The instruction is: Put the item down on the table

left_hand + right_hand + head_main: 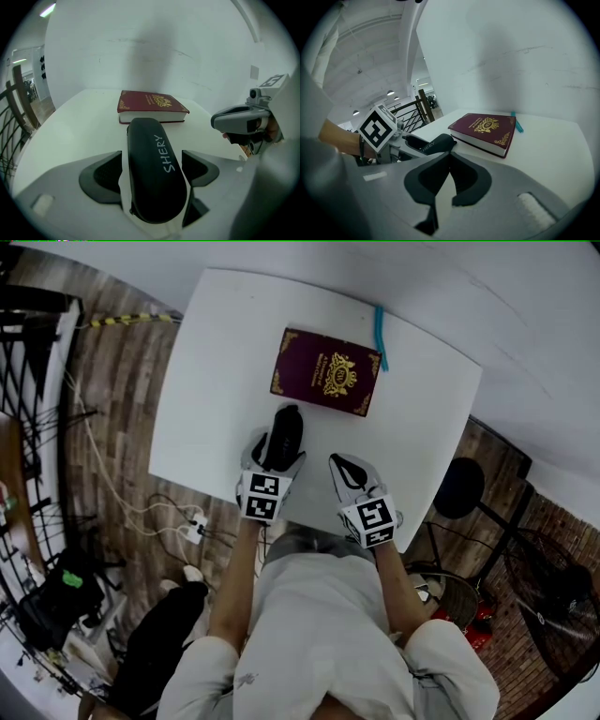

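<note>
A black glasses case [283,435] with white lettering lies lengthwise between the jaws of my left gripper [277,448], low over the near part of the white table [216,381]. In the left gripper view the case [152,173] fills the gap; the jaws stand wide and a thin white strip shows beside the left pad [101,176]. My right gripper [343,465] rests to the right of it, shut, with its pads [461,178] meeting on nothing. A maroon book [326,371] with gold print lies flat just beyond the case.
A teal pen [381,337] lies at the table's far edge beside the book. A white wall stands right behind the table. On the floor are cables and a power strip [192,526] at the left, a black stool [459,487] and a fan [553,606] at the right.
</note>
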The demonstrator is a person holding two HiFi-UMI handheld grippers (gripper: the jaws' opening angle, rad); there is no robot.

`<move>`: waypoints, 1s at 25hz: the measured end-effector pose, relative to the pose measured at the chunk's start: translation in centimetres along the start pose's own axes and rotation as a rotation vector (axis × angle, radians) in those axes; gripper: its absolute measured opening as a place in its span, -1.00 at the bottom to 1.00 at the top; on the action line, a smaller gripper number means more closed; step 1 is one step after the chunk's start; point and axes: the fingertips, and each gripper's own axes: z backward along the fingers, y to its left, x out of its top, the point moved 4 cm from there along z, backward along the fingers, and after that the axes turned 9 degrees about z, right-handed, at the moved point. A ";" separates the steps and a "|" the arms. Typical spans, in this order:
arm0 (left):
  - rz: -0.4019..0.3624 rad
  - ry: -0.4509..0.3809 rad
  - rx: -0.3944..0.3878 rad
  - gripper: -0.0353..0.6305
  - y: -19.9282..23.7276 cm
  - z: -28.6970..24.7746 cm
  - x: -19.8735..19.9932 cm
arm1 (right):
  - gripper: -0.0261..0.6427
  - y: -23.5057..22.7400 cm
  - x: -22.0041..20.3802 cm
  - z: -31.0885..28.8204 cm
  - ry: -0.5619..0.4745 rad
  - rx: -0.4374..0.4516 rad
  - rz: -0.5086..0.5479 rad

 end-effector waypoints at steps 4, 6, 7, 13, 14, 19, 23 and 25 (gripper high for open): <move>0.002 -0.019 0.000 0.36 0.1 0.7 0.4 | -0.91 0.3 0.3 0.2 -0.007 -0.005 0.009; 0.004 -0.035 0.003 0.36 0.1 1.4 0.7 | -0.91 0.6 0.5 0.4 -0.013 -0.009 0.014; 0.003 -0.047 0.006 0.35 0.2 1.7 0.9 | -0.91 0.8 0.7 0.5 -0.016 -0.011 0.018; -0.005 -0.134 0.021 0.07 0.5 4.2 2.2 | -0.91 1.0 1.9 1.3 -0.049 -0.039 0.044; -0.007 -0.149 0.022 0.01 0.4 4.7 2.4 | -0.91 1.0 2.2 1.6 -0.056 -0.045 0.050; -0.016 -0.221 0.013 -0.27 0.0 7.1 3.3 | -0.91 1.1 3.9 2.9 -0.097 -0.080 0.094; -0.025 -0.285 0.008 -0.46 -0.5 9.5 3.7 | -0.91 1.5 5.2 4.2 -0.134 -0.110 0.122; -0.025 -0.312 -0.004 -0.54 -1.0 10.7 3.7 | -0.91 1.7 5.8 5.0 -0.155 -0.125 0.132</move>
